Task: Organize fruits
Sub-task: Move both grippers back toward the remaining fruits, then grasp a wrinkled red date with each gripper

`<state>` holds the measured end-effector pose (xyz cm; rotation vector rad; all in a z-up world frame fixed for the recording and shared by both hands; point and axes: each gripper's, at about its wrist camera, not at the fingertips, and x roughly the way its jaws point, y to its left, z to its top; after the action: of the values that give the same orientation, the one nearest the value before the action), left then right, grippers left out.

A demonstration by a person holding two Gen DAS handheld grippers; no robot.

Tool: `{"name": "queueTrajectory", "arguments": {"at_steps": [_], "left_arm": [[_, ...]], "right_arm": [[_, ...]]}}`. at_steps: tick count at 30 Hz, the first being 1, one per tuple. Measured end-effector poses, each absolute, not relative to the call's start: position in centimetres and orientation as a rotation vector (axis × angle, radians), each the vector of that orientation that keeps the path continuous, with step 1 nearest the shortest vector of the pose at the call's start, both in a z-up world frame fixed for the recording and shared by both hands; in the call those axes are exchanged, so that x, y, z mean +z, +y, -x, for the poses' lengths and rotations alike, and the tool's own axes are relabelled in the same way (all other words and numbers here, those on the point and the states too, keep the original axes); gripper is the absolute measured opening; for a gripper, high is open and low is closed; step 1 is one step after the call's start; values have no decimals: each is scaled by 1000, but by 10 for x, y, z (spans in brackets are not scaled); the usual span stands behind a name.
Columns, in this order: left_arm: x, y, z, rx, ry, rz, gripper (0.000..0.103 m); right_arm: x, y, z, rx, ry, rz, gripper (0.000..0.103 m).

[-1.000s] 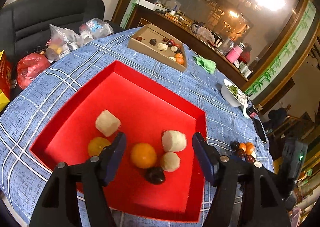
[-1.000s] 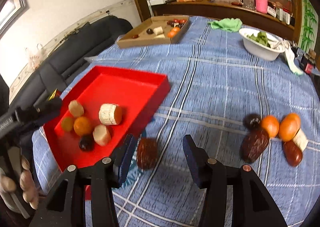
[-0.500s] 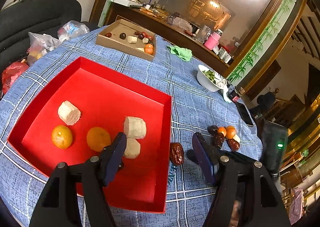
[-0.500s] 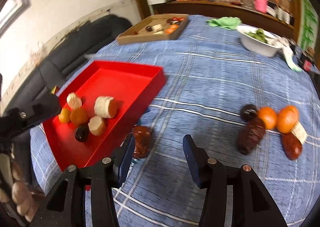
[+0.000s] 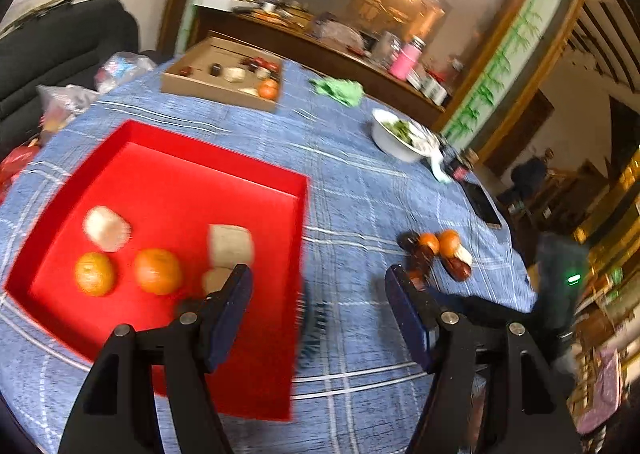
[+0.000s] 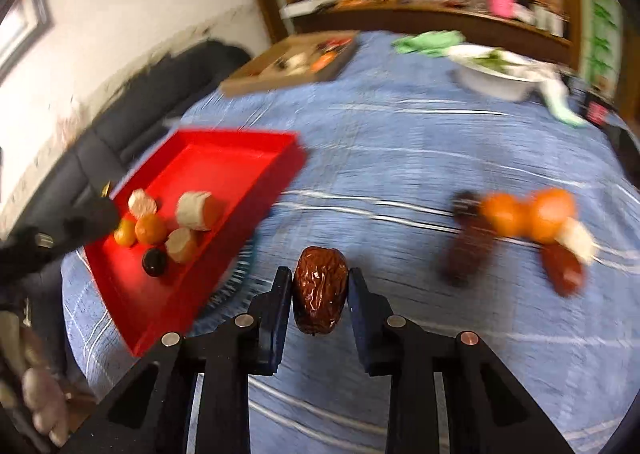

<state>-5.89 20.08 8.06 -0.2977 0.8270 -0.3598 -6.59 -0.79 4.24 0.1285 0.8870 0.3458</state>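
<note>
Blue tablecloth [image 6: 400, 142] below, my right gripper [image 6: 320, 294] closing on a date [image 6: 320, 290], left gripper [image 5: 320, 306] wide and empty; wrinkly skin could slip before the red tray [image 6: 224, 158].

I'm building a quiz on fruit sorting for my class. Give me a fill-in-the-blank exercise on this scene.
1. The right gripper is closing on a wrinkled brown ____.
2. The tray that holds two oranges and some pale chunks is coloured ____.
3. The left gripper has ____ between its fingers.
4. The white bowl holds something ____ in colour.

Missing words: date; red; nothing; green
</note>
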Motion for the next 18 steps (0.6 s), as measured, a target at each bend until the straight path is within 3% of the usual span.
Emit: {"name": "queueTrajectory", "arguments": {"at_steps": [9,18], "left_arm": [[54,110,39,-481,921,178,68],[25,26,-5,-530,956,-19,67]], "right_arm": [[35,-123,87,168,865,-307,30],[27,-147,88,217,845,-416,30]]}}
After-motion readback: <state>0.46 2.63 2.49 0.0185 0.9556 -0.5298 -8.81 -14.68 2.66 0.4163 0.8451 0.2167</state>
